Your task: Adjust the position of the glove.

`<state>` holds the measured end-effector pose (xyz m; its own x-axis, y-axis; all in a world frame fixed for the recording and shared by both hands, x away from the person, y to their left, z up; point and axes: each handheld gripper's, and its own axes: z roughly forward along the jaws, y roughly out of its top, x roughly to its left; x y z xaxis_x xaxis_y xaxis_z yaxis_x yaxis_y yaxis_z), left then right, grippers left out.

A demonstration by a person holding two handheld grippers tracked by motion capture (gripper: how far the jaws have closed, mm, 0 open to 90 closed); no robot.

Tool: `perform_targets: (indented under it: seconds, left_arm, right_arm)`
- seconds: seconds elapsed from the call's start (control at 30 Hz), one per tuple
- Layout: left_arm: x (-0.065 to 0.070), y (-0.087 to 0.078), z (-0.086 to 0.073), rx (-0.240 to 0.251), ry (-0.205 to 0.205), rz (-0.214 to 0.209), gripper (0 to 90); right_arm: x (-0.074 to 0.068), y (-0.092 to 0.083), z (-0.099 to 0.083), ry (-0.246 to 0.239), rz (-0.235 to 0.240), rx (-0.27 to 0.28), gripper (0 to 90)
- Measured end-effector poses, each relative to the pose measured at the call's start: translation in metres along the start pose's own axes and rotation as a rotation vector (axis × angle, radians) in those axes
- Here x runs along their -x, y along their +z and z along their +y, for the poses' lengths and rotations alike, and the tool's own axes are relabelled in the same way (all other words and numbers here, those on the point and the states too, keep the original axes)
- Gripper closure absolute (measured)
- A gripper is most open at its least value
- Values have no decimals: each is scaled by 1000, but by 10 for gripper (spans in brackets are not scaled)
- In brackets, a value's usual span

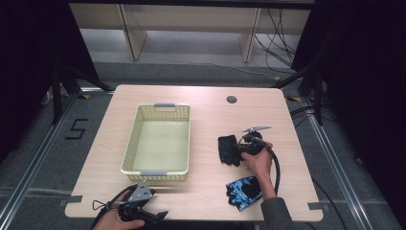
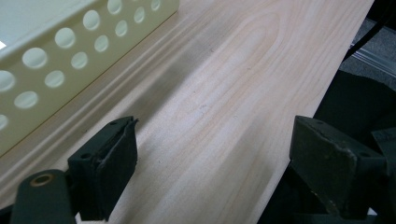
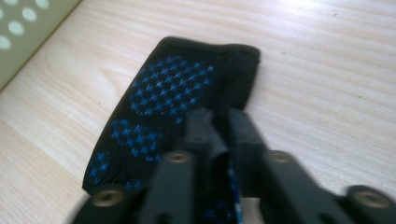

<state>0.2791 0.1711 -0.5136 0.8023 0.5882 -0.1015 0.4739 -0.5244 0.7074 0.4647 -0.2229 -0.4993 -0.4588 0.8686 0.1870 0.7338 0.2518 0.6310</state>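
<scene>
Black fabric glove with blue star-dot grip print (image 3: 173,98) lies flat on the pale wood-grain counter (image 1: 206,196), to the right of the cream perforated plastic basket (image 1: 158,141) and well apart from it. I have my right claw (image 3: 218,128) clamped on the glove's near edge: jaws nearly together, a fold of the cloth pinched between the pads. Seen from the high view, the same glove (image 1: 228,149) sits level with the basket's middle, with the right claw (image 1: 242,149) on its right side.

A second glove, bright blue with a black palm (image 1: 244,190), lies right of the basket's near corner, close to the counter's front edge.

My left claw (image 2: 210,158) hovers over the counter just in front of the basket's near wall, jaws wide apart with nothing between them.
</scene>
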Motion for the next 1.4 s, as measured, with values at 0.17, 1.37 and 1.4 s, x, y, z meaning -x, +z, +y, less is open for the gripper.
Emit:
perform_targets:
  seconds: [0.17,1.37,1.4]
  left_arm:
    - [-1,0,1,-4,7,5,149]
    - [3,-3,1,28,-8,-4,150]
    - [3,-3,1,33,-5,-7,150]
  right_arm:
    - [-4,-7,2,41,25,20,867]
    - [-98,-49,-64,129,301,167,867]
    - [-98,-49,-64,129,301,167,867]
